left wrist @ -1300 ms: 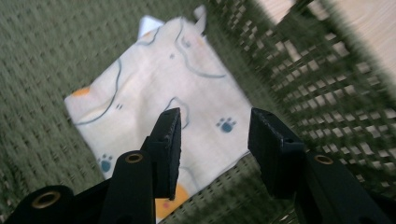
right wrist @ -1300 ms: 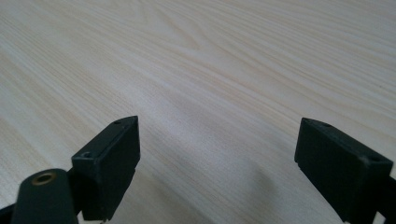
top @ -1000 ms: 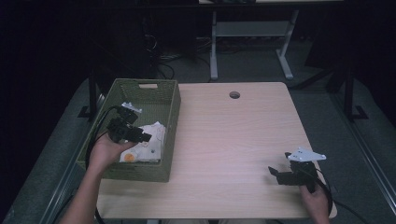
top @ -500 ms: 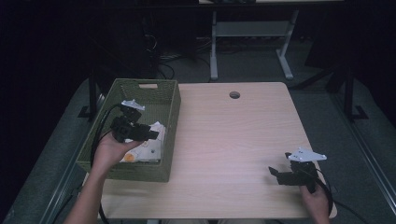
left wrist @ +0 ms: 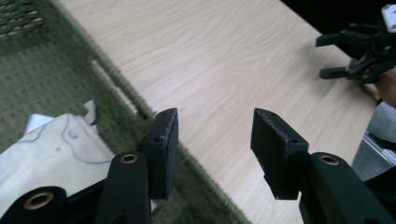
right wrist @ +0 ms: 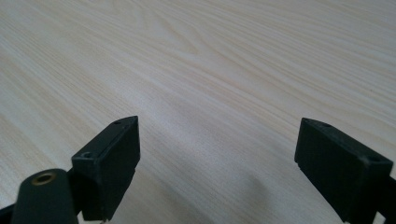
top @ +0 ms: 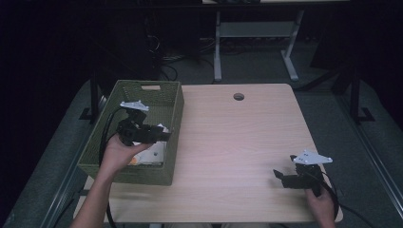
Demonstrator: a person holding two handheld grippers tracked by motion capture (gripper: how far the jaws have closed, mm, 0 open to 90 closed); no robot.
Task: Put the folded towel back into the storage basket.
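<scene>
- While the left gripper [top: 164,136] hangs over the green basket [top: 171,102], its jaws stand partly spread with nothing between them; the left gripper view shows bare table and basket rim in the gap.
- Inside the basket, toward its near end, lies a white bag [top: 154,154] with some orange print on it, below and just short of the jaw tips; in the left gripper view it sits to the left of the jaws [left wrist: 51,149], not between them.
- Well apart from the basket, near the table's [top: 237,142] near right corner, the right gripper [top: 280,176] rests low over the wood with its jaws wide apart and empty, pointing back toward the basket.
- Judged from this, the step in hand is the reach into the basket for the bag: nothing is gripped yet.
- Next, the left gripper likely needs to tip down and draw back toward the basket's near end, so the jaws straddle a raised fold of the bag before closing.
- Soft, flat packaging may slip or crumple, so a bite on an edge or corner looks safer than one on the flat face.
- Clearing the basket's right wall on the way out calls for a lift first.
</scene>
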